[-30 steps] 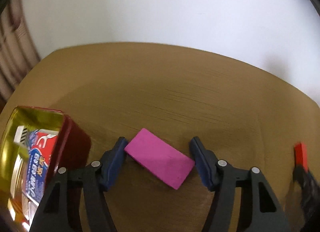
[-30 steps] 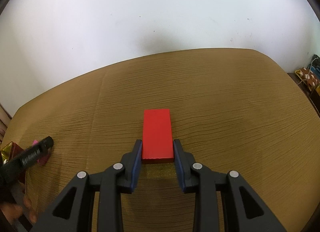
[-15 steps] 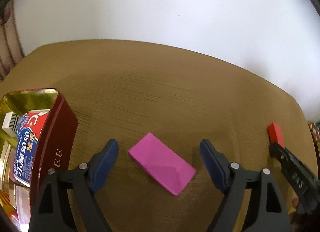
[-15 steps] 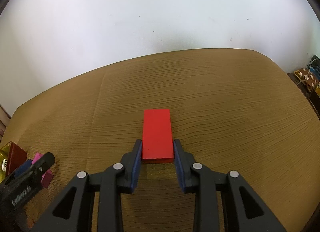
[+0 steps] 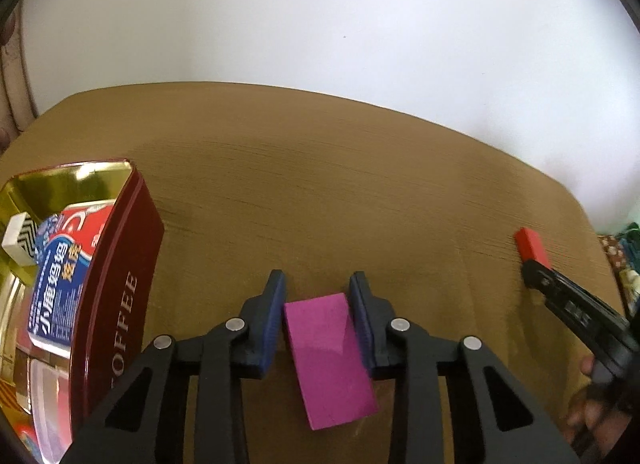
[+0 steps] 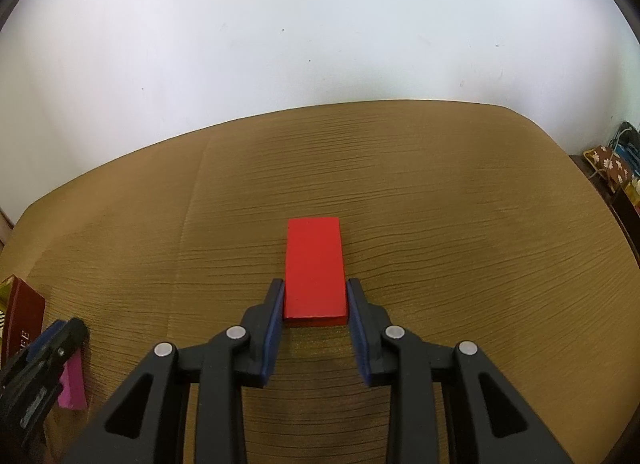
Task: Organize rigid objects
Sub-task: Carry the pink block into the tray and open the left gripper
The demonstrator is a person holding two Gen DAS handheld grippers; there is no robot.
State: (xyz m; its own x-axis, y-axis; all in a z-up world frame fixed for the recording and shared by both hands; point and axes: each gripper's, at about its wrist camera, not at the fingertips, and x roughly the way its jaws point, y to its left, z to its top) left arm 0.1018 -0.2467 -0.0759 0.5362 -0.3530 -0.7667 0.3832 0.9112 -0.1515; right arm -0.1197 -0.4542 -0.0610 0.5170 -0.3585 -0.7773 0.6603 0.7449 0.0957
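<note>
My left gripper (image 5: 317,296) is shut on a magenta block (image 5: 329,356) that runs back between the fingers. It is just right of a dark red coffee tin (image 5: 120,276). My right gripper (image 6: 315,304) is shut on the near end of a red block (image 6: 314,270), which sticks out forward over the brown table (image 6: 440,223). The red block (image 5: 531,244) and right gripper also show at the right in the left wrist view. The magenta block (image 6: 72,384) and the left gripper's fingers (image 6: 48,352) show at lower left in the right wrist view.
The open tin has a gold inside and holds a blue and red packet (image 5: 56,276) and a white box with a black zigzag pattern (image 5: 18,236). A white wall stands behind the table. Patterned things (image 6: 612,167) lie beyond the table's right edge.
My left gripper was open around the magenta block lying askew. It has closed on the block, which now lies straight between the fingers. The right gripper with the red block has held still.
</note>
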